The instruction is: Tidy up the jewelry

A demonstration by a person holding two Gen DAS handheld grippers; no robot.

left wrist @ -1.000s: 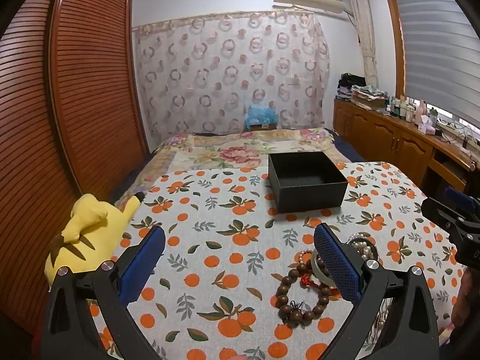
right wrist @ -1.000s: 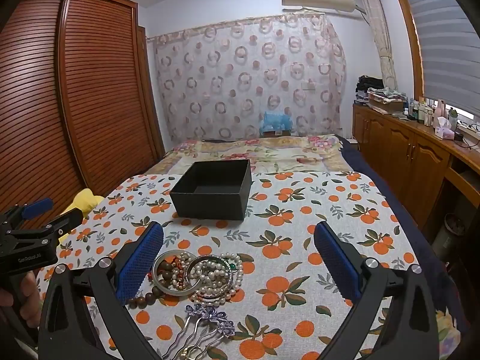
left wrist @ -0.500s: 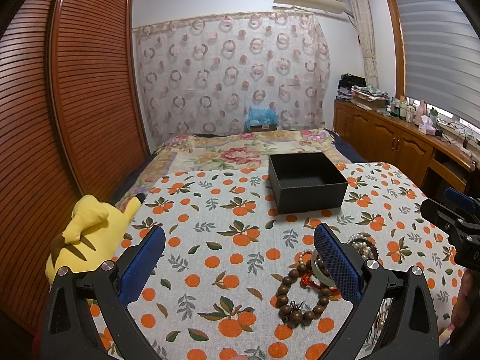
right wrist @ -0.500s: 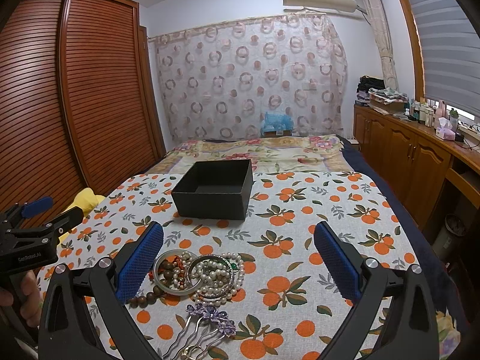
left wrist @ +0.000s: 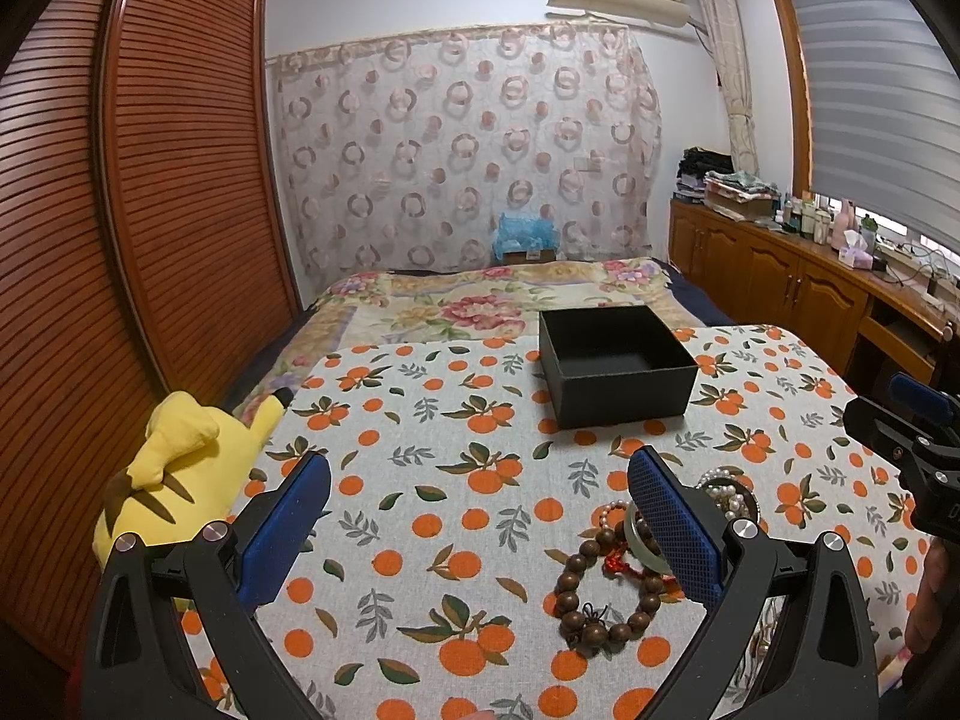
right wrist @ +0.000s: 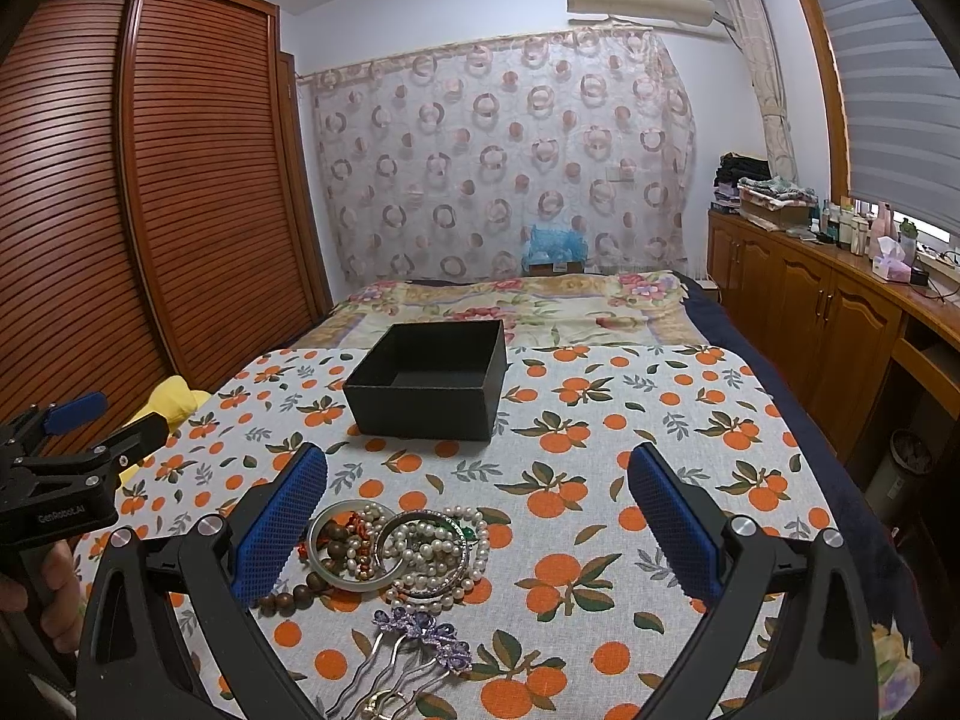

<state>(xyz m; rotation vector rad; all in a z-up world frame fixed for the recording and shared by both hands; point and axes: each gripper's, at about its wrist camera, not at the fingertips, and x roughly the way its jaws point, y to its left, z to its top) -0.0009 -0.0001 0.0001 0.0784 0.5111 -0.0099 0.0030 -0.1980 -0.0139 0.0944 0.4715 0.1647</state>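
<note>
The bench (right wrist: 600, 420), under an orange-print cloth, carries an open black box (right wrist: 429, 381) (nothing visible inside) at its far middle. Nearer lies the jewelry heap: a wooden bead bracelet (left wrist: 600, 594), pearl strands (right wrist: 432, 546) tangled with bangles (right wrist: 348, 546), and a purple hair comb (right wrist: 420, 642) closest to the camera. The left claw (left wrist: 480, 516) and right claw (right wrist: 477, 510) both hover with jaws spread wide, gripping nothing.
</note>
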